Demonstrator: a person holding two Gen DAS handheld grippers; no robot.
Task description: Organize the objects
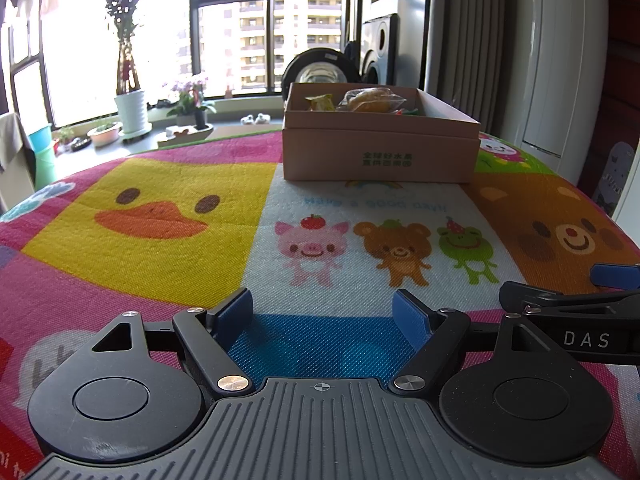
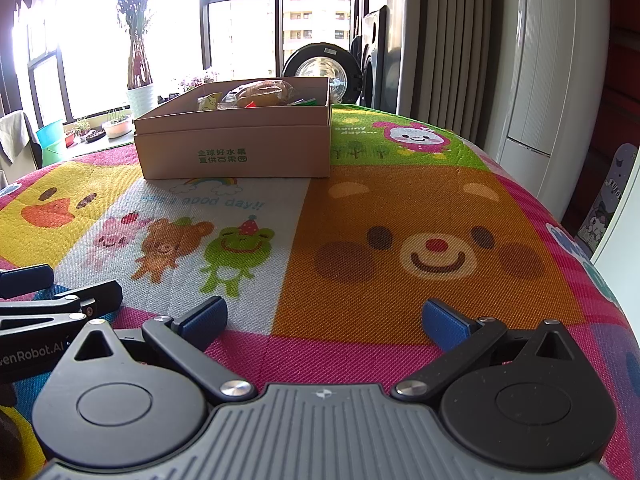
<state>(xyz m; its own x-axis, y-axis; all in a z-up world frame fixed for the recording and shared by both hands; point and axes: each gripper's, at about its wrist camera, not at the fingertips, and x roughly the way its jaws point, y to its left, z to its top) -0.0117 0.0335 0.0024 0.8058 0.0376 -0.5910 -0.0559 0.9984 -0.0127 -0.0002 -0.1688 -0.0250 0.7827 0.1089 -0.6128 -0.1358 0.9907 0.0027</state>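
The left gripper [image 1: 322,312] hovered with blue pads spread wide over the cartoon-animal tablecloth [image 1: 160,216]; a pink cardboard box [image 1: 380,152] (holding a bagged pastry [image 1: 370,100]) sat near the table's far edge.

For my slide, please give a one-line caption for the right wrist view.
Open right gripper hovers over a cartoon animal tablecloth, facing a cardboard box of wrapped snacks.

We're inside a home, a high-rise flat: apartment towers [image 1: 256,28] fill the big window [image 2: 240,28], potted plants [image 1: 130,92] line the sill, a front-loading washing machine [image 2: 320,70] stands by grey curtains [image 2: 452,40], and a child's cartoon-animal cloth [image 2: 420,240] covers the bench.
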